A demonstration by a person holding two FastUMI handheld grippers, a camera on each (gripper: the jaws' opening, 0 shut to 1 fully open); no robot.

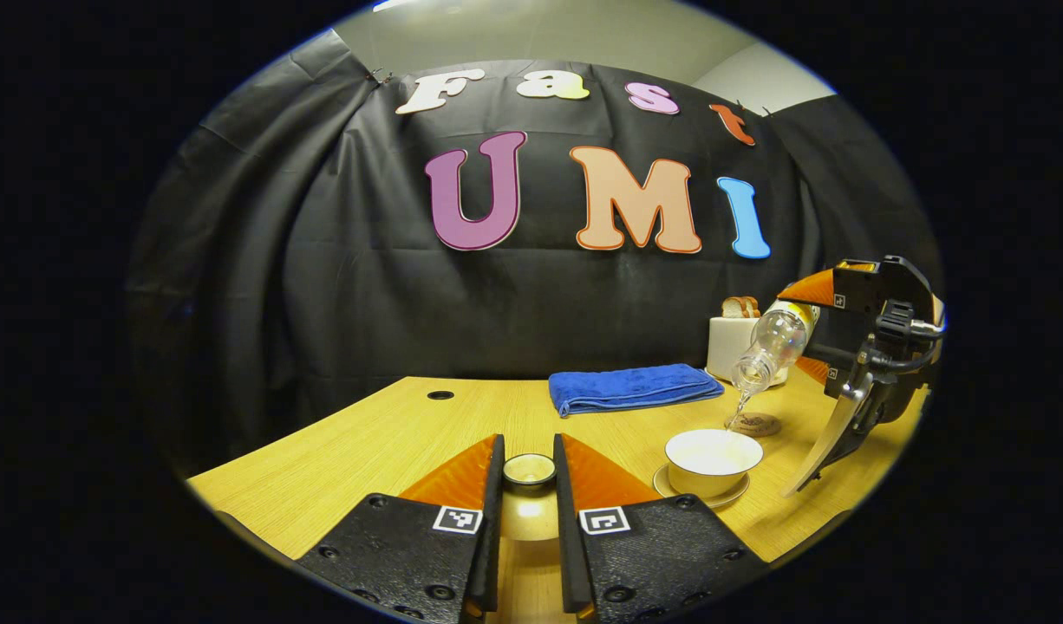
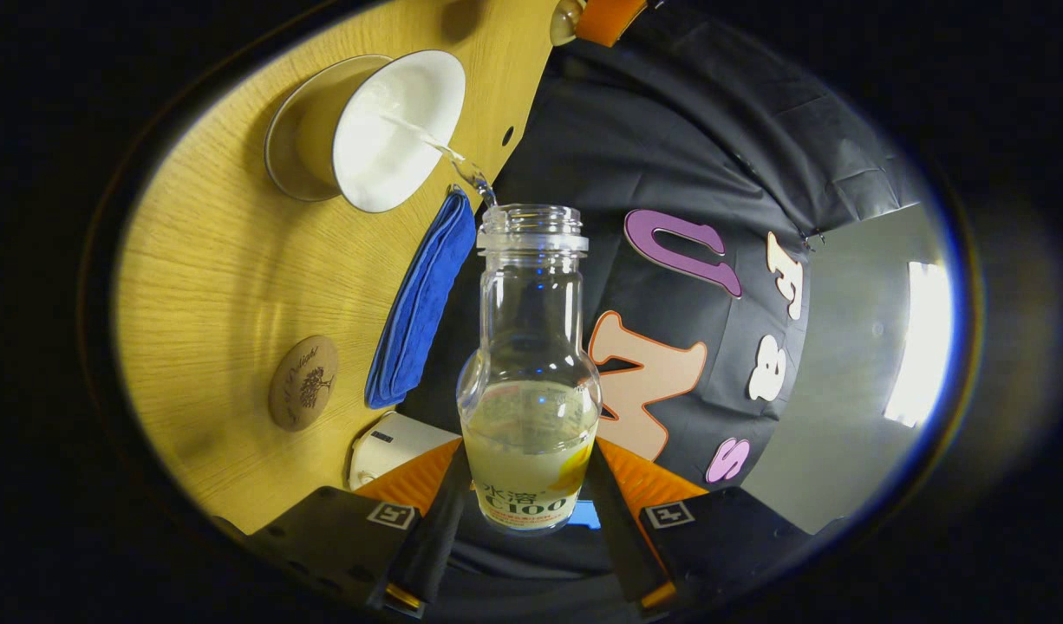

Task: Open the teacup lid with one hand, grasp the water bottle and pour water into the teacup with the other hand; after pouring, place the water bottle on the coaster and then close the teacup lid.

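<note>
Wooden table (image 1: 393, 433), teacup (image 1: 714, 461) under tilted, half-hidden water bottle (image 1: 770, 347).

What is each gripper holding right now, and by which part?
The left gripper holds the teacup lid by its knob. The right gripper holds the water bottle by its lower body, tilted over the teacup.

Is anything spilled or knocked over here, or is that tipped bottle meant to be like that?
Nothing looks spilled. The water bottle, held in the right gripper, is tilted so a thin stream falls into the open teacup. The lid sits between the left gripper's fingers. The coaster and blue towel lie flat.
</note>
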